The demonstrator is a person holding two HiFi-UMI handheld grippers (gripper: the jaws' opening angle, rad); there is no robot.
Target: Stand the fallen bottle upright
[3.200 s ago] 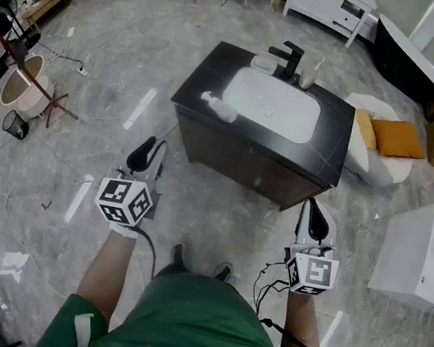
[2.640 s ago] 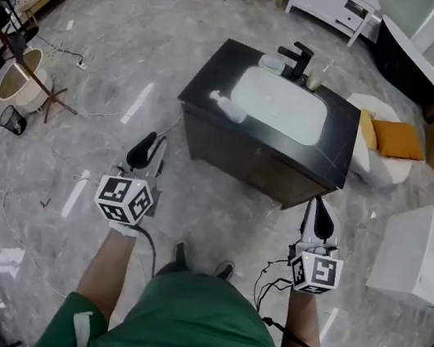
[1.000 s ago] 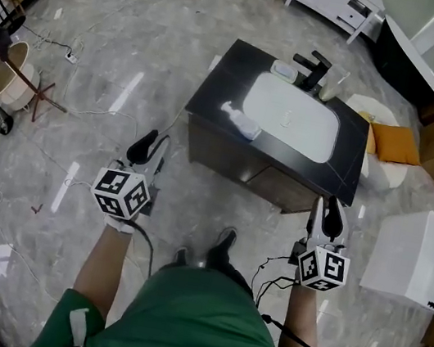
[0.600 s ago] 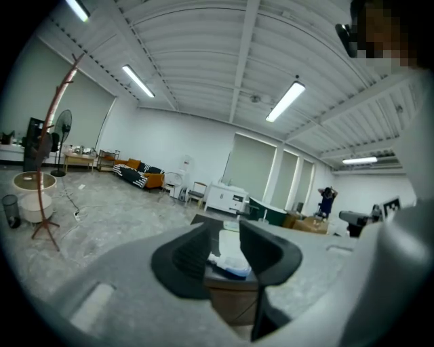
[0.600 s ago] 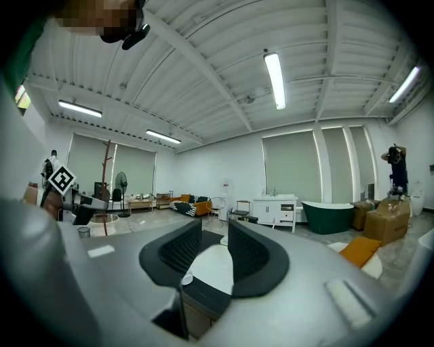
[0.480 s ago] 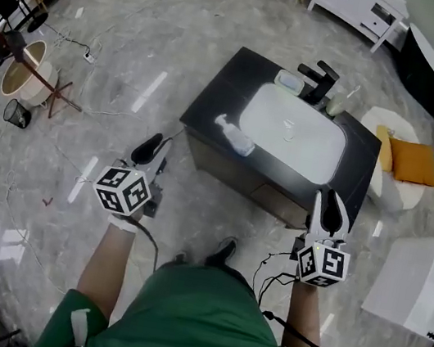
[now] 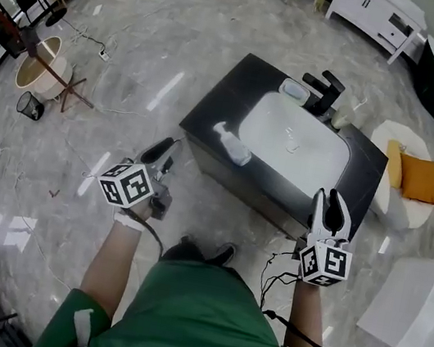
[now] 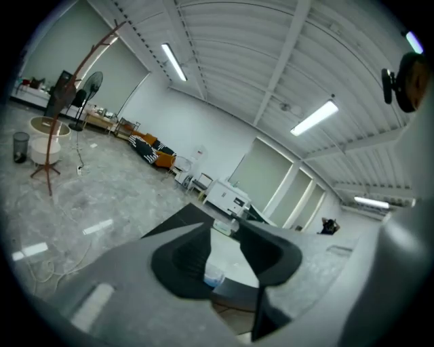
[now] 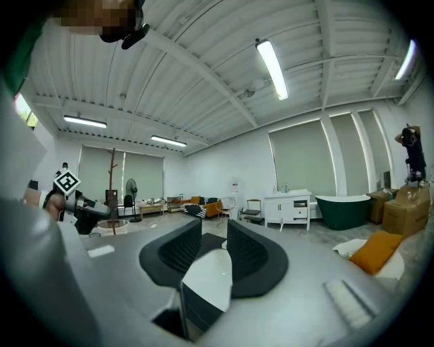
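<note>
Nothing is done yet: the bottle (image 7: 232,144) is lying on its side on the dark worktop (image 7: 216,106), ahead and right of the left tool (image 7: 159,152) and well apart from it. It is lying far left of the right tool (image 7: 332,207). Both tools are standing partly open, gripping nothing.

The left gripper (image 7: 162,155), rolled so that its marker cube is tilted, and the right gripper (image 7: 332,201) have been carried forward across the floor to the black-topped vanity cabinet with a white basin (image 7: 222,99), whose front edge is now overlapped by the right jaws in the head view.
</note>
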